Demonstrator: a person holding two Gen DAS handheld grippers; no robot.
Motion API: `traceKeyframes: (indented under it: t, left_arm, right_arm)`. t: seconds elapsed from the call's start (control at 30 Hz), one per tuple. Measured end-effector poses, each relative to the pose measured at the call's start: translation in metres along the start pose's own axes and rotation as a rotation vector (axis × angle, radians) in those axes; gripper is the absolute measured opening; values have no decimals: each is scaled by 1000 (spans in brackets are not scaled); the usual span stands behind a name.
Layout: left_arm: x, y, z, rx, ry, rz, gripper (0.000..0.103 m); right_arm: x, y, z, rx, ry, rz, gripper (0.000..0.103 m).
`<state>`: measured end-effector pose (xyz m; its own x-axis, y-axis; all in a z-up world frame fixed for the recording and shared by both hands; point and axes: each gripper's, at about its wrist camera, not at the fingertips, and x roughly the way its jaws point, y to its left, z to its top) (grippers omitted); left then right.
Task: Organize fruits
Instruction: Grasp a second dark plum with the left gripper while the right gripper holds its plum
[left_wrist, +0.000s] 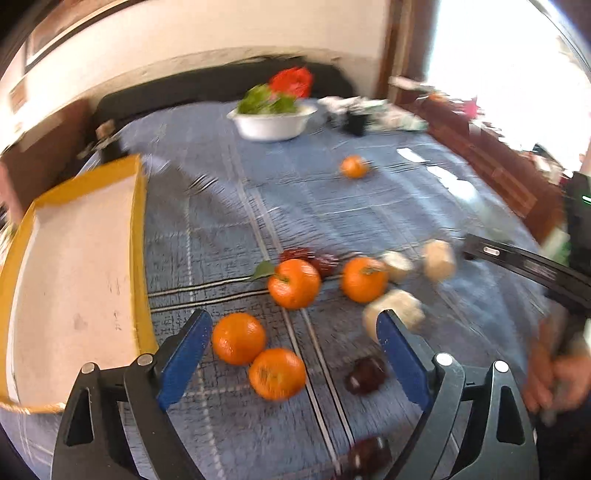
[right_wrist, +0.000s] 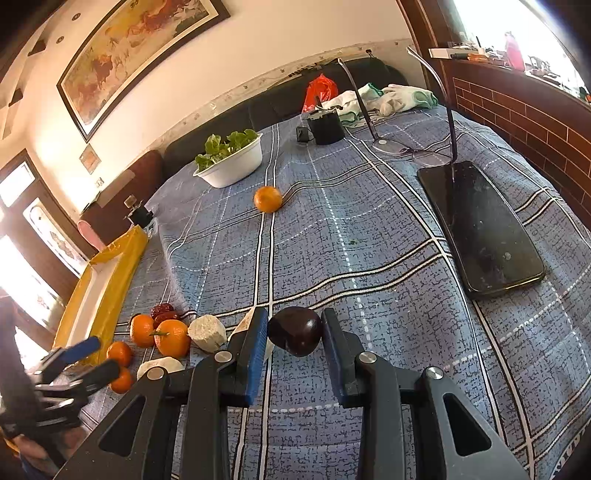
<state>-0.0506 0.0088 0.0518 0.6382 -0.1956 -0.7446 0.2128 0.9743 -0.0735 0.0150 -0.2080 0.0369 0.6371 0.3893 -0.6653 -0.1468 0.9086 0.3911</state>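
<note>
The surface (right_wrist: 369, 229), covered in a blue plaid cloth, carries everything, and along its left edge lies a long yellow tray (left_wrist: 74, 258) with a pale floor and nothing in it. A white bowl (right_wrist: 236, 166) of green leaves stands toward the far side, and a black phone (right_wrist: 480, 229) lies flat at the right. The left tool (left_wrist: 291, 332) hangs low over the fruit just beside the tray, tilted down toward the cloth, its blue pads spread wide and gripping nothing; two oranges (left_wrist: 238, 338) lie between and just ahead of its fingers, touching each other. The right wrist view shows that tool at the lower left, angled toward the tray. The right tool (right_wrist: 295, 332) reaches forward over the middle of the cloth, level with it, its jaws drawn narrow onto a dark plum (right_wrist: 295, 334), which sits pinched between the two pads above the cloth. Beyond the left tool two more oranges (left_wrist: 293, 282) rest side by side among pale cut chunks (left_wrist: 437, 258) and small red dates (left_wrist: 295, 254). One lone orange (right_wrist: 267, 199) sits well apart, near the bowl.
</note>
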Motion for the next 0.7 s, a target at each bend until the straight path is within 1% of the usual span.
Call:
traceKeyframes:
  t: [0.07,0.1,0.13,0.17,0.2,0.23,0.27,0.3,0.33,0.43,0.47,0.53,0.6,0.63,0.7]
  left_arm:
    - [-15,1,-7,59,-5,-77,90]
    - [-24,0,-13,112,3,-129,90]
    - [-30,-2,-20,157,12,-163,90]
    - [-39,-5,-31,206,14,-188,87]
    - [-44,-6,-38,230,15,-199,84]
    - [-46,-7,-43,240,23,-207,77]
    - [-46,-6,-50,241,45,-228,68]
    - [-44,-6,-54,241,66,-241,63]
    - [-40,-7,-58,242,91,-251,57]
    - [-26,-12,-67,247,158,-274,54]
    - [-22,-13,-68,252,173,-280,53]
    - [-18,-18,-71,265,190,-280,52]
    - [-11,-21,-71,274,209,-266,43]
    - [-9,-20,-72,272,221,-265,34]
    - [-8,-17,-70,268,221,-263,28]
  right_arm:
    - [0,1,0,-1,2,2,32]
    - [0,1,0,-3,3,3,32]
    - [1,1,-1,-4,3,4,32]
    - [1,1,-1,-4,4,5,32]
    - [1,1,-1,-4,6,5,32]
    - [1,1,-1,-4,7,6,32]
    - [1,1,0,-3,7,7,32]
    - [2,0,-1,-2,8,8,32]
    - [2,0,0,-1,9,8,32]
    - [2,1,-1,-3,8,7,32]
    - [2,1,0,-3,8,7,32]
    - [2,0,0,-4,7,9,32]
    - [2,1,0,-4,8,9,32]
    - [2,1,0,-5,8,10,32]
    - [2,1,0,-8,8,12,32]
